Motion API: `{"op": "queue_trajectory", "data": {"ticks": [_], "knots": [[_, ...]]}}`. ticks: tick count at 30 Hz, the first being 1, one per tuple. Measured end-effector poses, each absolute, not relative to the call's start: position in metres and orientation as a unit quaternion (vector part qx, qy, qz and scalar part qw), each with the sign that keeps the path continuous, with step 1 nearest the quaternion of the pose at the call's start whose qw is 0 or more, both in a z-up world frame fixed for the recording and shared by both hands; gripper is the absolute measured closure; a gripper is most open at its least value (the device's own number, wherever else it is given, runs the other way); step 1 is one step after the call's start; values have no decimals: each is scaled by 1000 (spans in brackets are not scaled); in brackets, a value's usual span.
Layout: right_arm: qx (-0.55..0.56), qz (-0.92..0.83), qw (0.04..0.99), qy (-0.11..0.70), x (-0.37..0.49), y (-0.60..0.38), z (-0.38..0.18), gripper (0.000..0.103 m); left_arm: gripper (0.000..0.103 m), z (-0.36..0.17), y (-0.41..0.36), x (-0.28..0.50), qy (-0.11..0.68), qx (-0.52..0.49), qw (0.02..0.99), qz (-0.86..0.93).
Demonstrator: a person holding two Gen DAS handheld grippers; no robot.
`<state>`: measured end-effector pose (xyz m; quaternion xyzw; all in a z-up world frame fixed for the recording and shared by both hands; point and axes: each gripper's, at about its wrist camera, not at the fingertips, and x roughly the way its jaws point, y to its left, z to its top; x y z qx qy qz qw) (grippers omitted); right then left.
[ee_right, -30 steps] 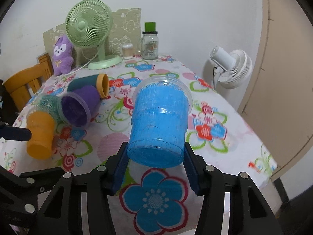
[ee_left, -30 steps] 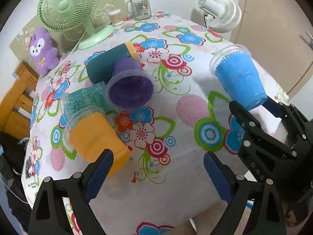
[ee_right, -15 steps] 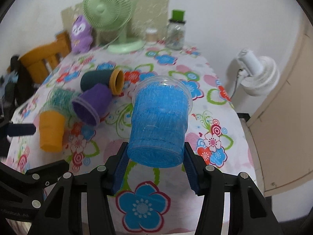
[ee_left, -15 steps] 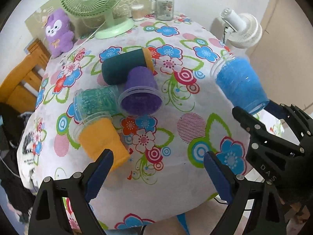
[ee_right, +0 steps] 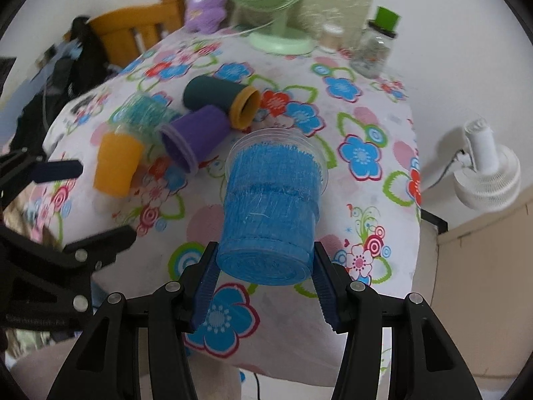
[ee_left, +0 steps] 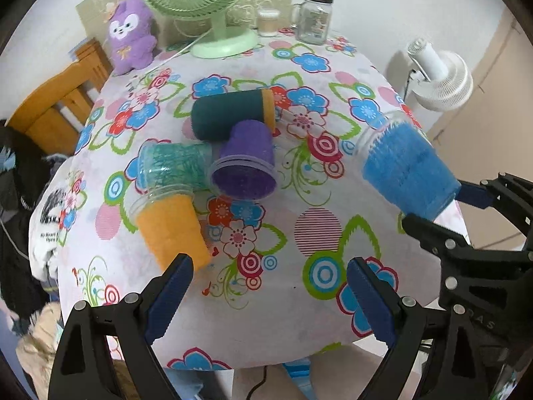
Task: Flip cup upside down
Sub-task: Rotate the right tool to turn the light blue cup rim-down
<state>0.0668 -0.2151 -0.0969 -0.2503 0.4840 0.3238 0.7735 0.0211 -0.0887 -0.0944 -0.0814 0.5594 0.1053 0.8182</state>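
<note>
My right gripper [ee_right: 265,278] is shut on a blue cup [ee_right: 269,206] near its base and holds it above the flowered table [ee_right: 366,153], rim tilted away and down. The blue cup [ee_left: 406,170] also shows at the right of the left wrist view. Four more cups lie on their sides on the table: orange [ee_left: 170,226], clear green [ee_left: 170,166], purple [ee_left: 246,163] and dark teal with an orange rim [ee_left: 233,113]. My left gripper [ee_left: 266,296] is open and empty above the near table edge, just in front of the orange cup.
A green desk fan [ee_left: 200,6], a purple plush toy [ee_left: 131,33], a glass jar with a green lid [ee_left: 314,16] and a small white cup [ee_left: 268,21] stand at the far edge. A white fan [ee_left: 439,76] stands right of the table, a wooden chair [ee_left: 56,106] left.
Both grippers have risen and pulled back from the table. The blue cup in my right gripper has tipped further, its rim pointing more towards the table.
</note>
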Motion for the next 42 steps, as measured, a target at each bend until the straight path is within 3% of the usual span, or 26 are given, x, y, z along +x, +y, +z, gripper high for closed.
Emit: {"op": "queue_trajectory", "data": {"ticks": [14,34,35,39,42], "knots": [[-315,368,675,556,68,-201,-117,46,8,-104,-86,9,572,-122,802,123],[-359,337,618,613,88,-140,-145,44,8,-110,-41,12,572,-150,794,142],[-357,336,621,612,91,-138,-144,42,8,-110,-38,12,571,-151,794,142],[-349,334,646,591,97,-130,-133,18,8,-110,-28,14,571,-156,793,141],[-331,336,678,564,98,-128,-122,17,8,-110,-22,16,572,-158,793,141]]}}
